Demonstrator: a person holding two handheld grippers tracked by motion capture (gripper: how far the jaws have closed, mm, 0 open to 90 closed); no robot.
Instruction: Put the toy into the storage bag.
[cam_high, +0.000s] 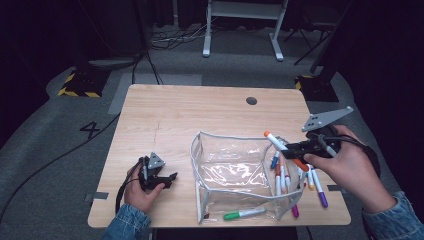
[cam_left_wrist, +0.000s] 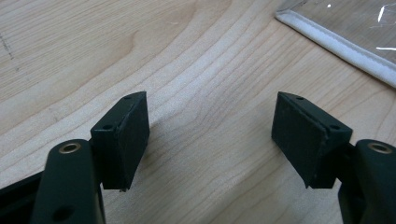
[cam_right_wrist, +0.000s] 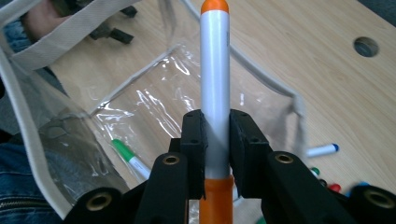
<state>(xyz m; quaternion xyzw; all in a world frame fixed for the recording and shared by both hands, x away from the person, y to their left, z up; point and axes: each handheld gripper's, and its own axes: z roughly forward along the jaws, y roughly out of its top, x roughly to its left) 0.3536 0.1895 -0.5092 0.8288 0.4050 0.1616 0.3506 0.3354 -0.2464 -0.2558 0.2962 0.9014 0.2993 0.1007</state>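
Note:
My right gripper (cam_high: 295, 148) (cam_right_wrist: 215, 135) is shut on an orange-capped white marker (cam_high: 285, 150) (cam_right_wrist: 215, 88), held in the air at the right edge of a clear pouch (cam_high: 235, 175) (cam_right_wrist: 140, 107) with white trim. The pouch stands open on the wooden table (cam_high: 200, 110). A green marker (cam_high: 244, 214) (cam_right_wrist: 128, 158) lies at the pouch's near side. Several coloured markers (cam_high: 312, 182) lie on the table right of the pouch, under my right hand. My left gripper (cam_high: 167, 181) (cam_left_wrist: 212, 135) rests low on the table left of the pouch, open, with bare wood between its pads.
A round cable hole (cam_high: 251, 100) (cam_right_wrist: 365, 46) sits near the table's far edge. The pouch's white trim (cam_left_wrist: 336, 42) lies just beyond my left gripper. On the floor behind stand a white desk frame (cam_high: 245, 25) and cables.

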